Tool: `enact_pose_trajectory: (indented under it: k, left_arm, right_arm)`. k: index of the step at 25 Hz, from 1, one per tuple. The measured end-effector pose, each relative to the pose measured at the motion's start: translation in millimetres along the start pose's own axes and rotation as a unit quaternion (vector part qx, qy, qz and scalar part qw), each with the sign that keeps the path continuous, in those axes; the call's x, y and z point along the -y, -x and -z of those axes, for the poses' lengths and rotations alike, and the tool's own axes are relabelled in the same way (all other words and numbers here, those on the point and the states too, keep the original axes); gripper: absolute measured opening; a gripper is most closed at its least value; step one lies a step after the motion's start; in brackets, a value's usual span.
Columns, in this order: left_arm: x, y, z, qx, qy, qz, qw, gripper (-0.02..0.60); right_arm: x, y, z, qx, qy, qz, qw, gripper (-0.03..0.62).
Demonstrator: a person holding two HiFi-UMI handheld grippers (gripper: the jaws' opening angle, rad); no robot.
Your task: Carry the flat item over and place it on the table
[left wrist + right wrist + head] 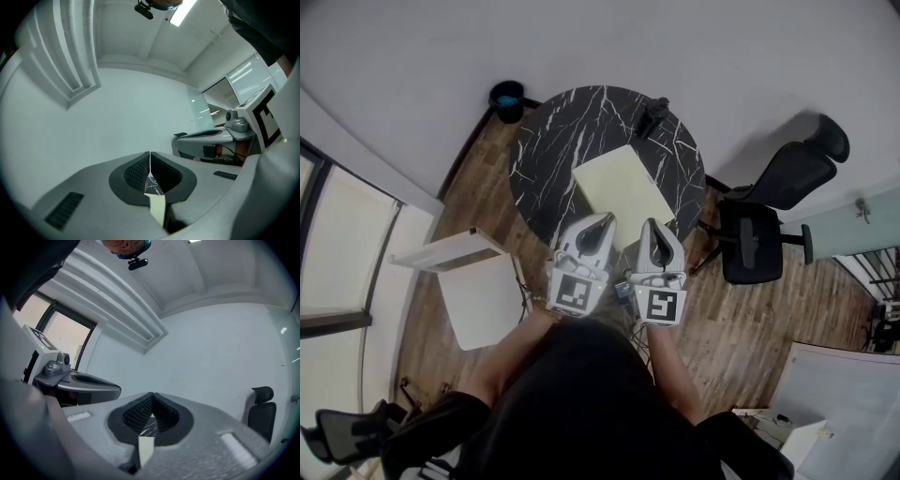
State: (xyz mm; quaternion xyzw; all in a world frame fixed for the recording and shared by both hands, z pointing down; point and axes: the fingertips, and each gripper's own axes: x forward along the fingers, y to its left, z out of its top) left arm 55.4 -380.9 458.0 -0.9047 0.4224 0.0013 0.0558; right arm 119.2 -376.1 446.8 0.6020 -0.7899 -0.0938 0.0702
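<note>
Both pairs pinching | my left gripper (604,222) and right gripper (652,229) hold flat item (623,183) by near edge | it runs ahead over table (548,141)

I could read no words, numbers or brand names in any of the three views. The only printed signs were black-and-white square patterns: one on the cube (575,292) of the left gripper (602,223), low in the middle of the head view, and one on the cube (662,306) of the right gripper (654,227) just beside it. Part of such a pattern also showed at the right edge of the left gripper view — coded blocks, not letters.
</note>
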Motion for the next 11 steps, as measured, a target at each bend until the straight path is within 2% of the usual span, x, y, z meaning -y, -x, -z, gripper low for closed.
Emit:
enact_pose_trajectory:
  k: [2,5,11]
  left_arm:
    - [0,0,1,0.0,0.002,-0.001,1.0,0.003]
    - [2,0,9,-0.01,-0.028,0.011,0.9995,0.003]
    - [4,4,14,-0.021,0.013,-0.005,0.9997,0.002]
  right_arm:
    - [0,0,2,-0.003,0.0,0.0,1.0,-0.005]
    - [0,0,5,-0.004,0.0,-0.001,1.0,-0.005]
    - [-2,0,11,0.004,0.0,-0.017,1.0,-0.005]
